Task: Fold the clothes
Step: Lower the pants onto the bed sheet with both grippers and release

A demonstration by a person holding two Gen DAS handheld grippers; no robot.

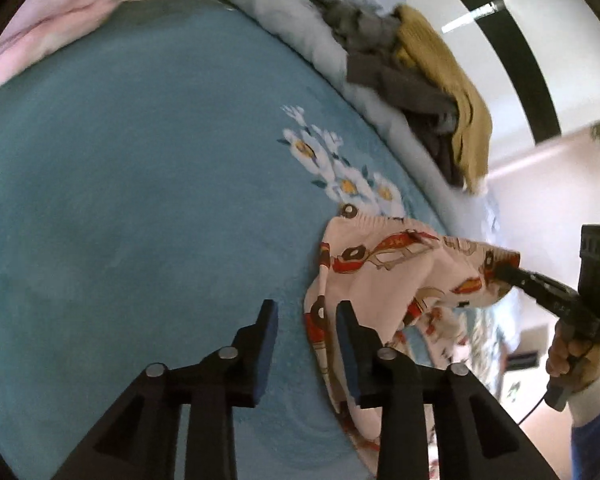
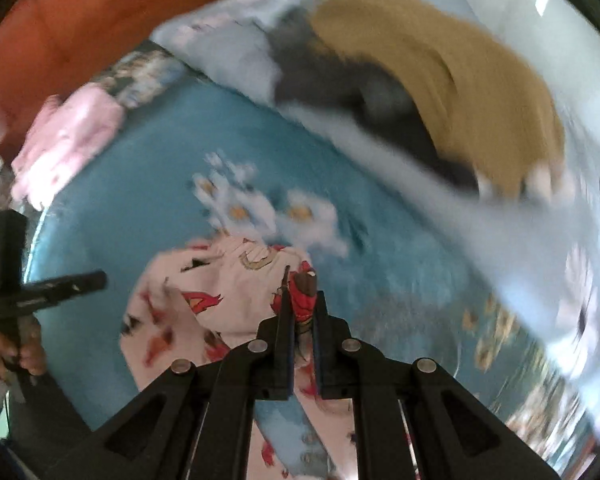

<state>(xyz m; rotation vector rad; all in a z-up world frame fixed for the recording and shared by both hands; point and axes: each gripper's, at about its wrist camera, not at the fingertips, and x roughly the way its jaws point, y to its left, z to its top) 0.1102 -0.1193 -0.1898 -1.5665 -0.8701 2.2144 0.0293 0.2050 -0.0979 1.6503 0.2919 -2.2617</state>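
Note:
A white garment printed with red cars (image 1: 384,280) hangs over the blue bedspread (image 1: 140,200). My right gripper (image 2: 302,312) is shut on the garment's edge (image 2: 220,304) and lifts it; it also shows in the left wrist view (image 1: 504,274), pinching the cloth. My left gripper (image 1: 306,312) is open and empty, just left of the garment's hanging edge, low over the bedspread. It shows at the left of the right wrist view (image 2: 100,280); its jaws cannot be read there.
A pile of a mustard-yellow (image 1: 452,80) and a dark grey garment (image 1: 400,80) lies on a pale blue quilt (image 1: 292,20) beyond the bedspread. A pink cloth (image 1: 52,20) lies at the far left. White flowers (image 1: 340,168) are printed on the bedspread.

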